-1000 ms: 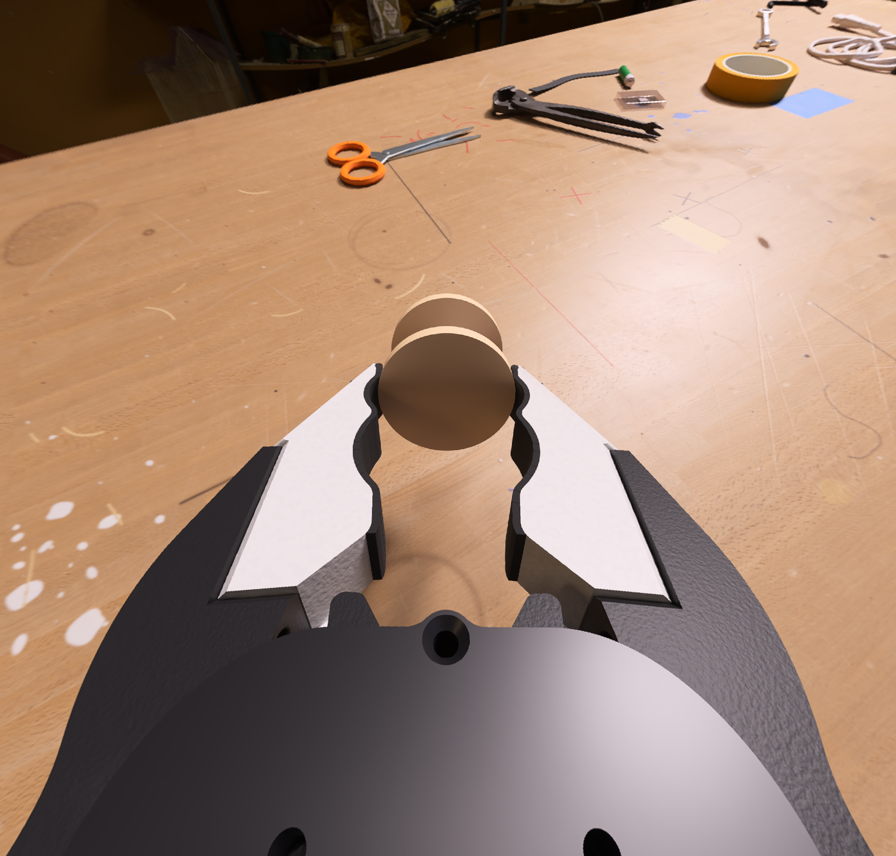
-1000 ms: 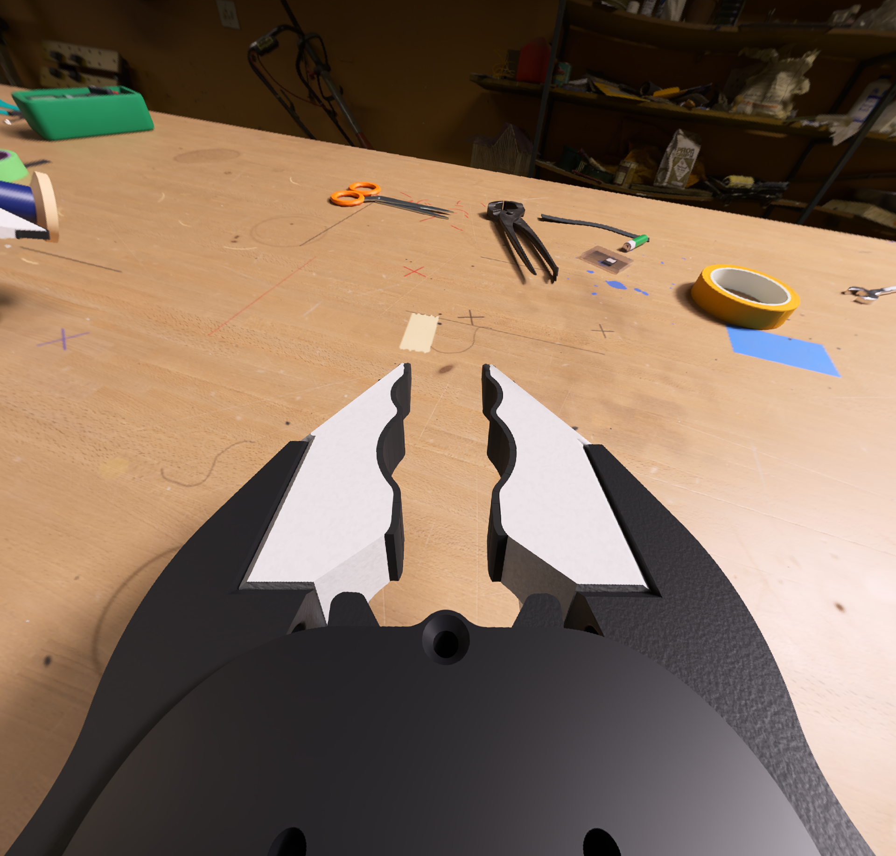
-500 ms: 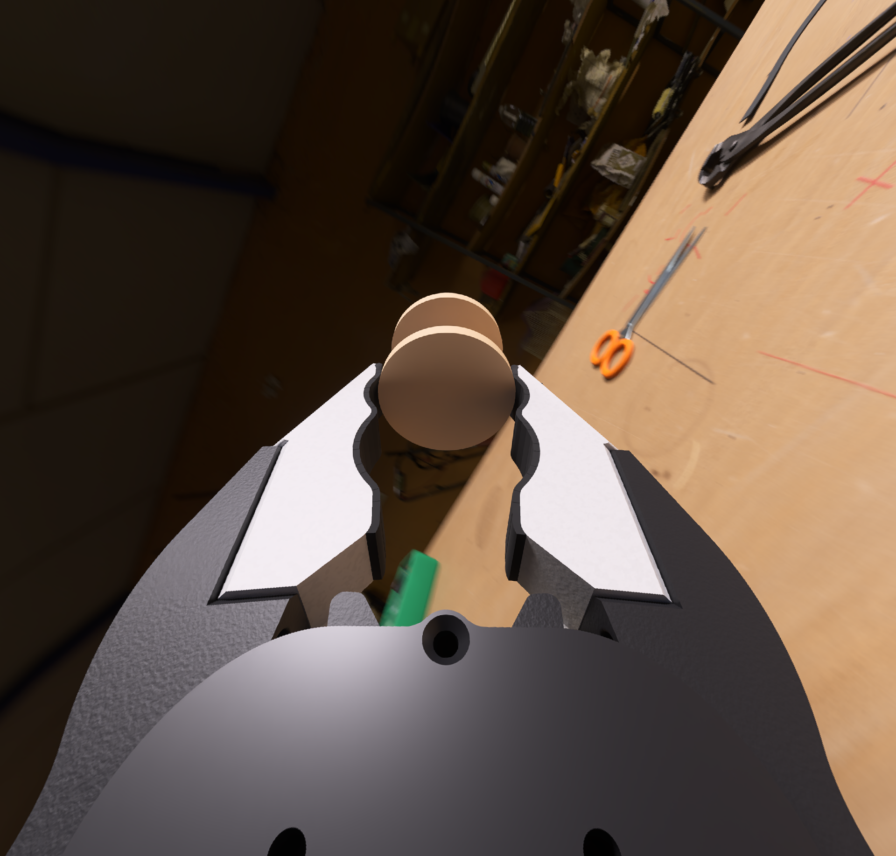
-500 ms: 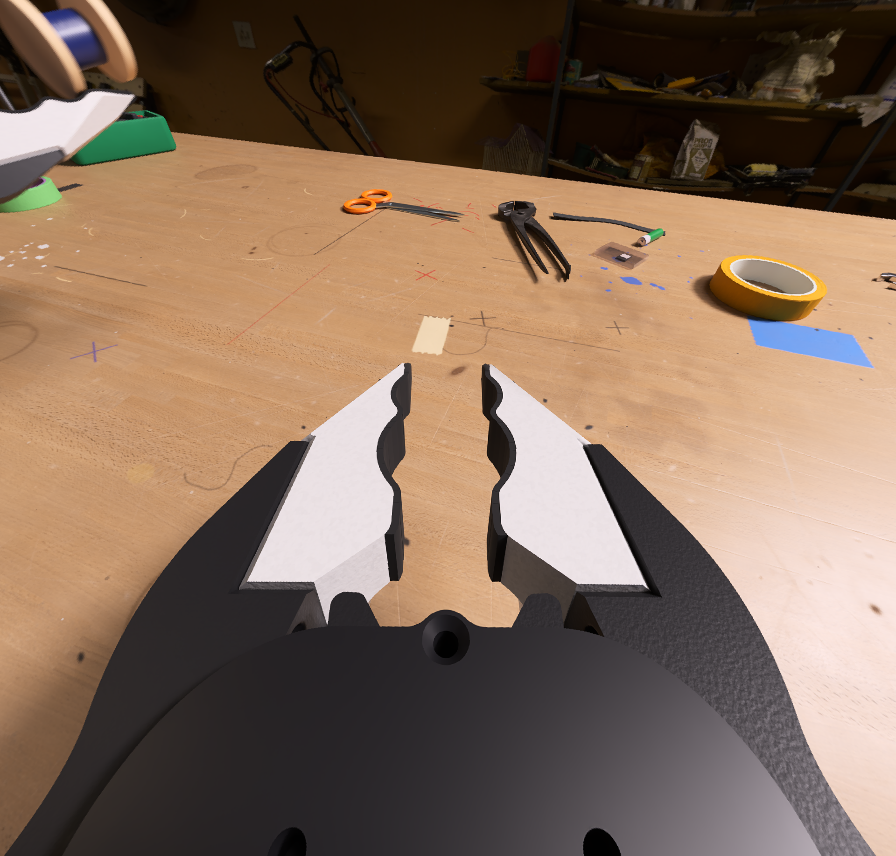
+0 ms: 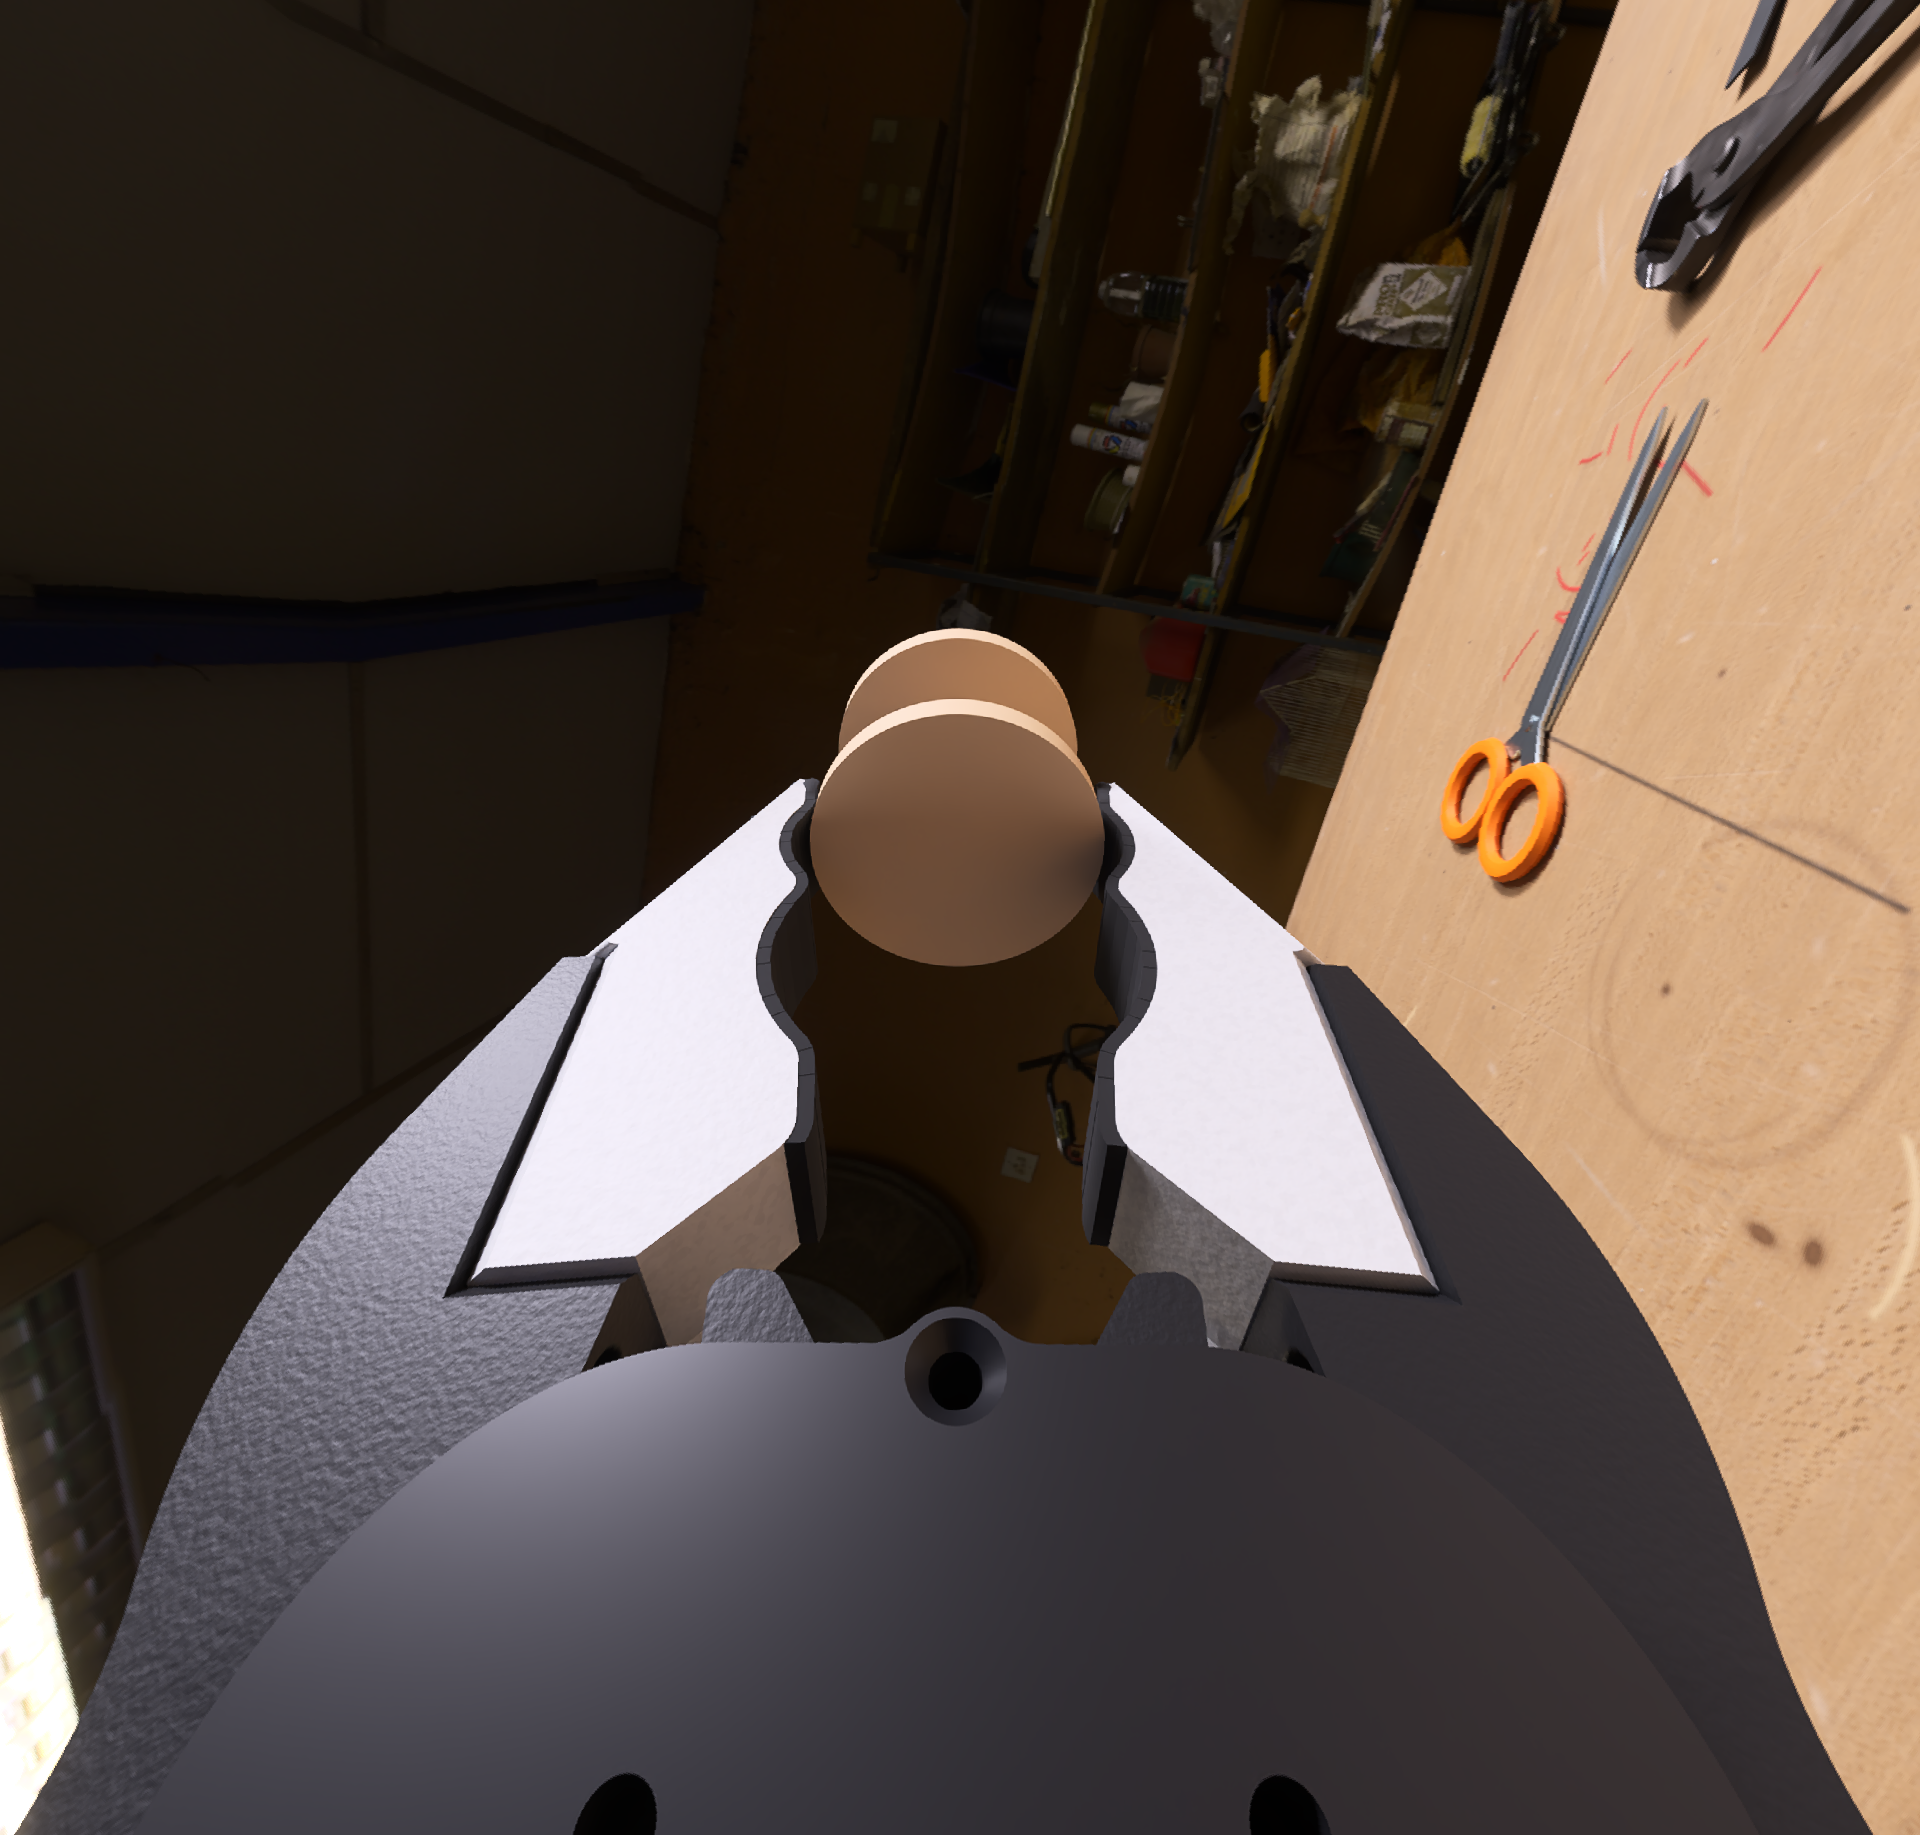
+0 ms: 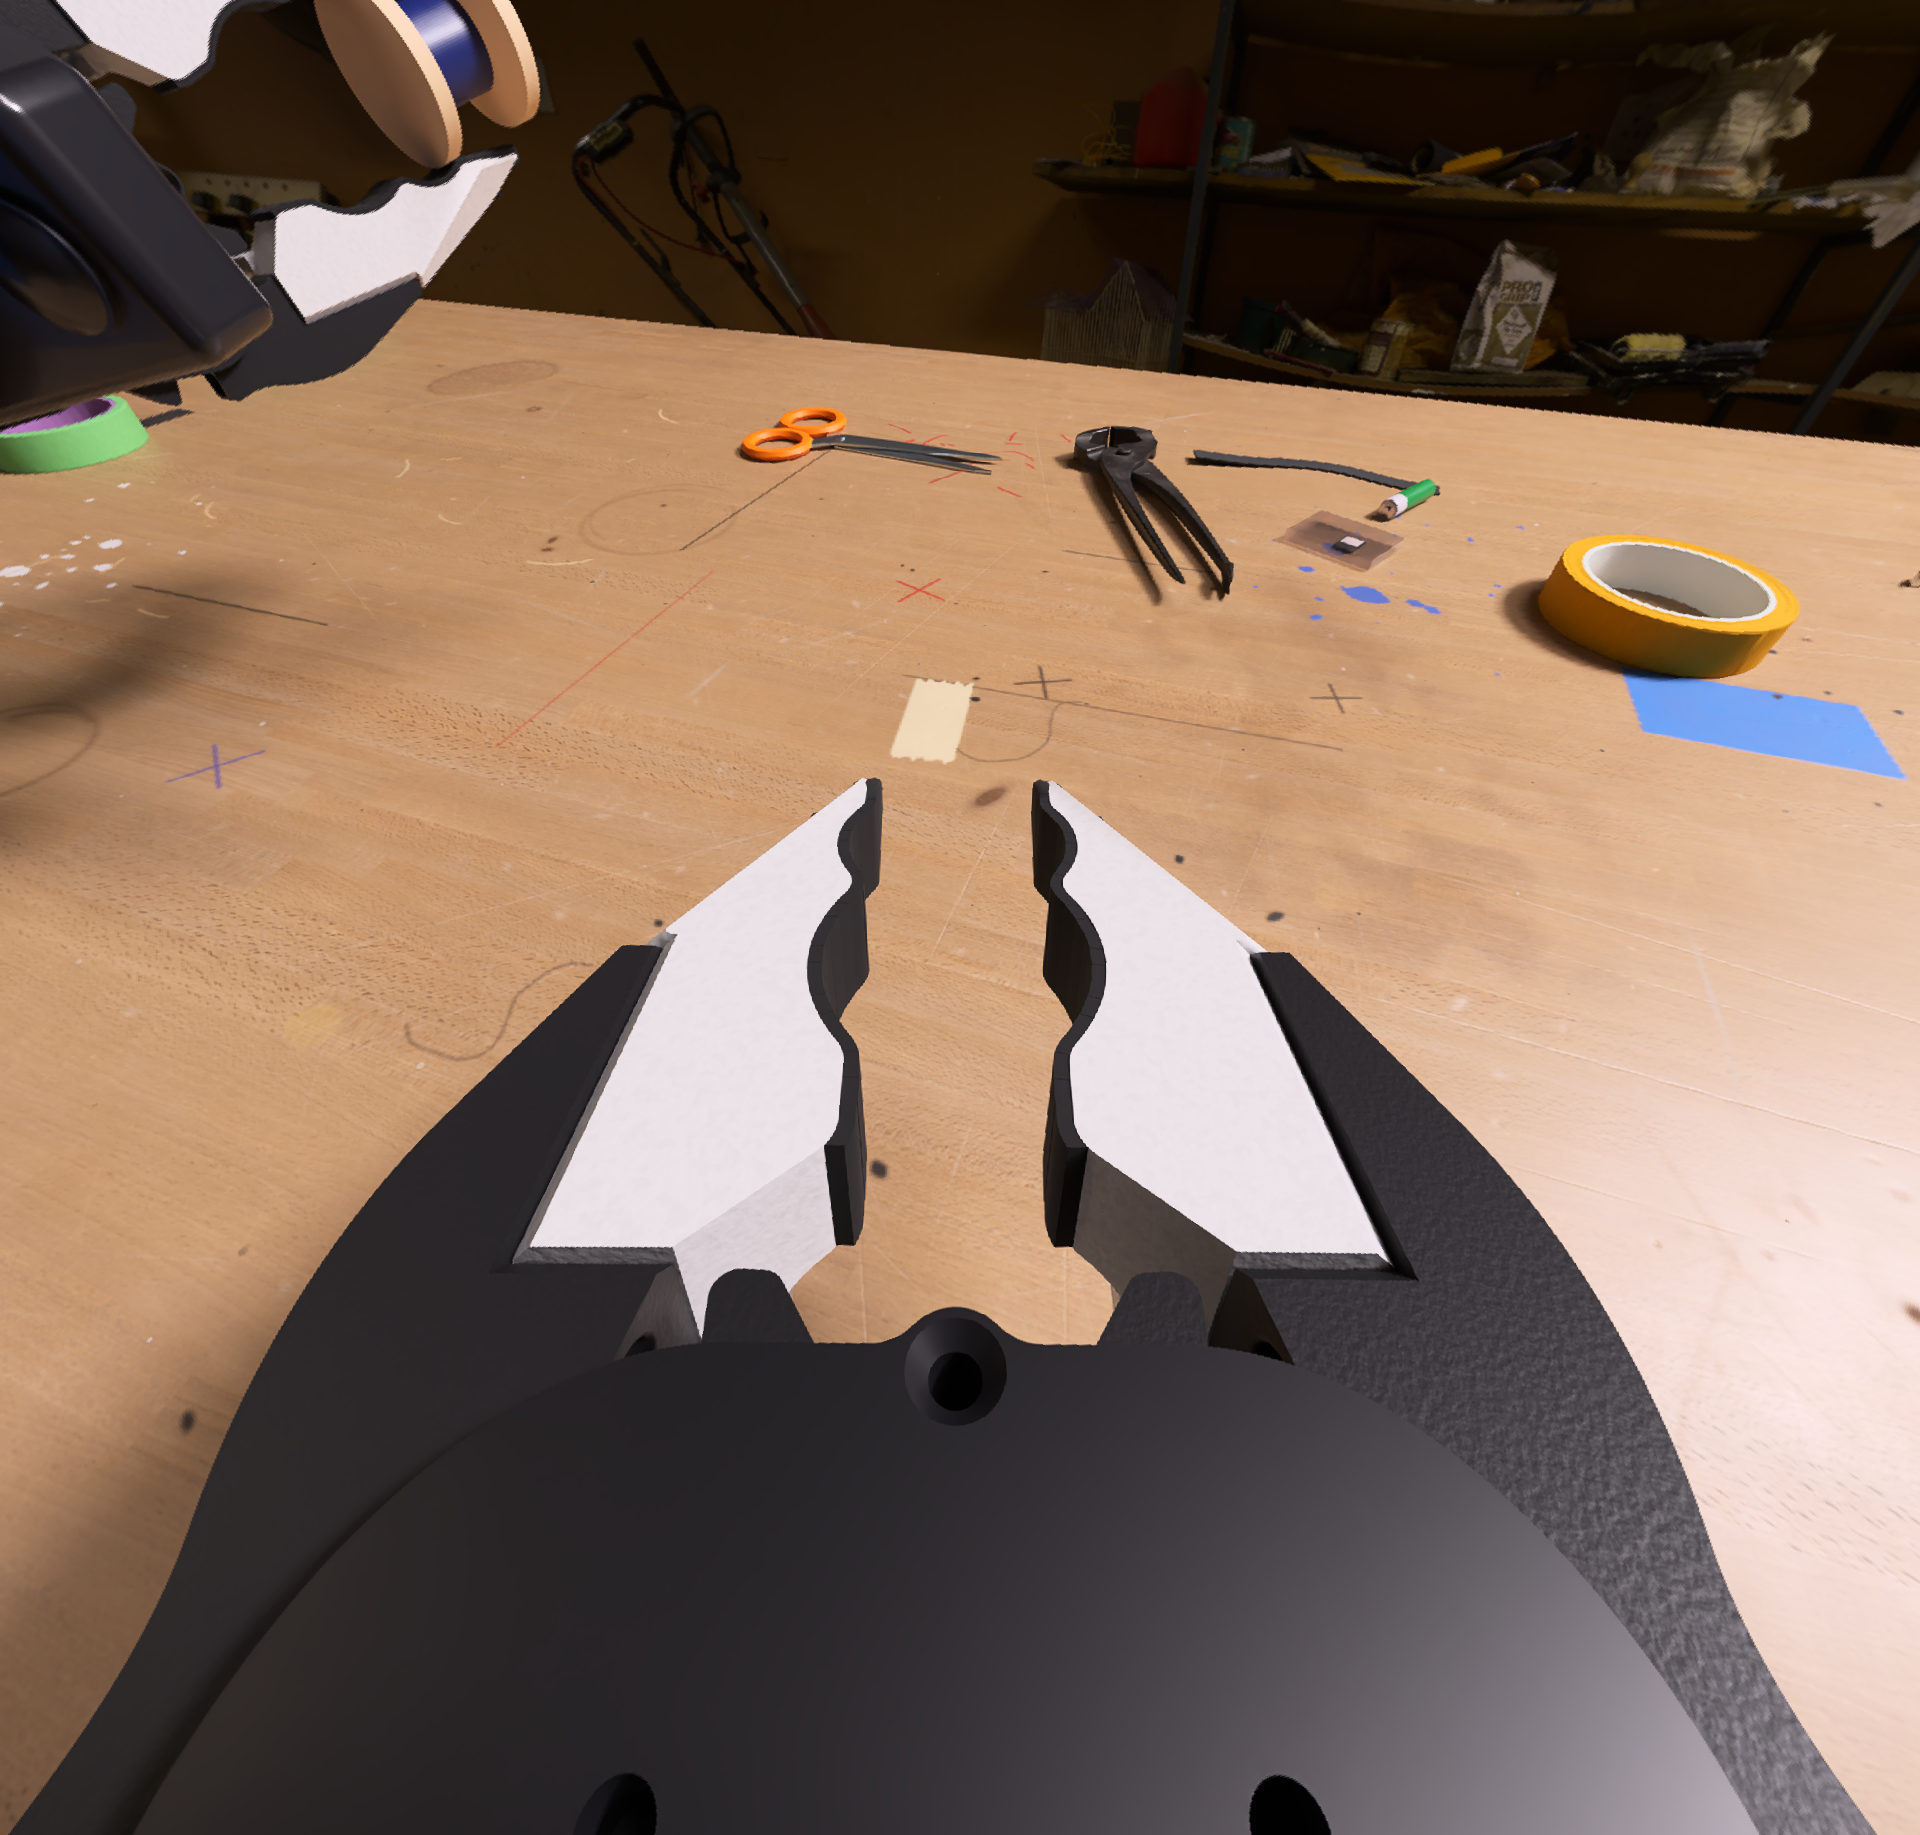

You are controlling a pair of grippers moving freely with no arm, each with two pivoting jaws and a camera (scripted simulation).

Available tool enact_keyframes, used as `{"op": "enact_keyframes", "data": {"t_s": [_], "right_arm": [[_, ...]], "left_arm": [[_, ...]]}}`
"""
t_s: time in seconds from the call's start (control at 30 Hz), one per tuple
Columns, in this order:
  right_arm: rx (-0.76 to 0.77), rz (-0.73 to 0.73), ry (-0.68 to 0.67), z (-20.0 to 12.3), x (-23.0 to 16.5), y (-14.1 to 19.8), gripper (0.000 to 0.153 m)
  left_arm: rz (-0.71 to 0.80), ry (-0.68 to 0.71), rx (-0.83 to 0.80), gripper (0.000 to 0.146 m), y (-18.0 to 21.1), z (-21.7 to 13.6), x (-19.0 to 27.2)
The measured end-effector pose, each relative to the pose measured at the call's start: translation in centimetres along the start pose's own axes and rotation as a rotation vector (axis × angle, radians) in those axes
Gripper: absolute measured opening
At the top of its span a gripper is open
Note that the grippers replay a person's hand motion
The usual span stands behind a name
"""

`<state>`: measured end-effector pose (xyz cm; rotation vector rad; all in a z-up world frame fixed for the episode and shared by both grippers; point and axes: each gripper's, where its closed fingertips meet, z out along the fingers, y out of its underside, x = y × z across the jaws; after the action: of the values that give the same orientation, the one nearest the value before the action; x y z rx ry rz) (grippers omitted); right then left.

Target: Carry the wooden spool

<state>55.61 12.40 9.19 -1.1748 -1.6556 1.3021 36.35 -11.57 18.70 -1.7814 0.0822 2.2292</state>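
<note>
Gripping wooden spool (image 5: 956, 850) aloft, seemingly.

left gripper (image 5: 956, 809): rolled sideways, raised, fingers clamped | right gripper (image 6: 956, 798): level, fingers parted, empty

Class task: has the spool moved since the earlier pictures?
Yes. In the right wrist view, the spool, held in the left gripper, has risen well clear of the table and come rightward, away from the green tape roll.
</note>
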Motion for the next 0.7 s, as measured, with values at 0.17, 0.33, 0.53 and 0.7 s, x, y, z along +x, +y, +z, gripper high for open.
{"op": "enact_keyframes", "data": {"t_s": [0.17,0.33,0.53,0.7], "right_arm": [[-0.005,0.011,-0.009,0.2,-0.1,0.1,0.029],[-0.005,0.020,-0.009,0.2,0.0,0.1,0.029],[-0.004,0.029,-0.007,0.1,0.2,0.1,0.029],[-0.003,0.025,-0.007,0.1,0.1,0.1,0.029]], "left_arm": [[0.009,-0.010,0.009,0.052,0.0,-0.1,-0.4],[0.037,-0.039,0.018,0.052,0.0,0.1,-0.7],[0.034,-0.044,0.022,0.052,-0.1,-0.6,-1.0],[0.018,-0.048,0.032,0.052,-0.3,-2.3,-1.3]]}}
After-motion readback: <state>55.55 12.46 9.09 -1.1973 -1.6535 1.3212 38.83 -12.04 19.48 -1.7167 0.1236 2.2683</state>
